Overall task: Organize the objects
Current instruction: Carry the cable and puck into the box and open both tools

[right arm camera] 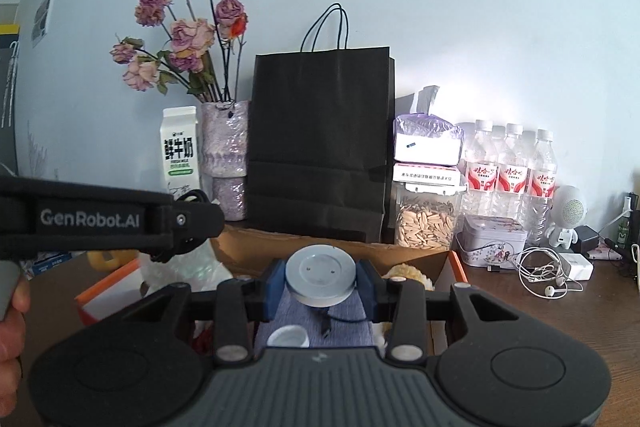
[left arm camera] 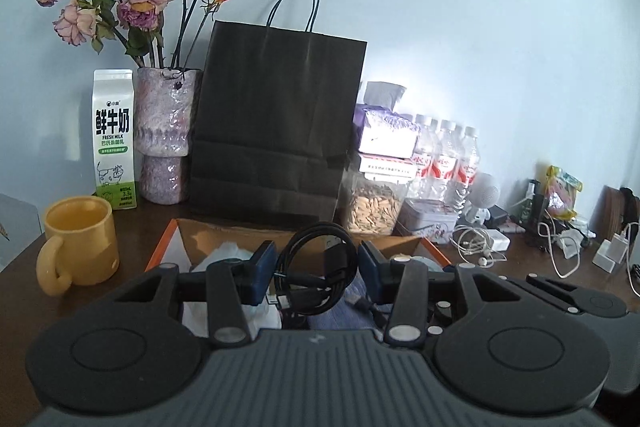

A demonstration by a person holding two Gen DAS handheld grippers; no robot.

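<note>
My left gripper [left arm camera: 318, 267] is shut on a coiled black cable [left arm camera: 320, 259] and holds it above an open cardboard box [left arm camera: 200, 231] with orange edges. My right gripper [right arm camera: 320, 281] is shut on a round grey disc [right arm camera: 320, 273] and holds it above the same box [right arm camera: 400, 255]. The box holds blue cloth [right arm camera: 312, 323], a white cap [right arm camera: 288, 337], white plastic and a small black plug. The left gripper's body [right arm camera: 120, 223] shows at the left of the right wrist view.
A black paper bag [left arm camera: 276, 127] stands behind the box. A milk carton [left arm camera: 114, 139], a vase of dried roses [left arm camera: 164, 135] and a yellow mug [left arm camera: 78, 243] stand left. A seed jar [right arm camera: 426, 219], water bottles [right arm camera: 512, 171], a tin [right arm camera: 492, 239], earphones [right arm camera: 548, 275] and chargers lie right.
</note>
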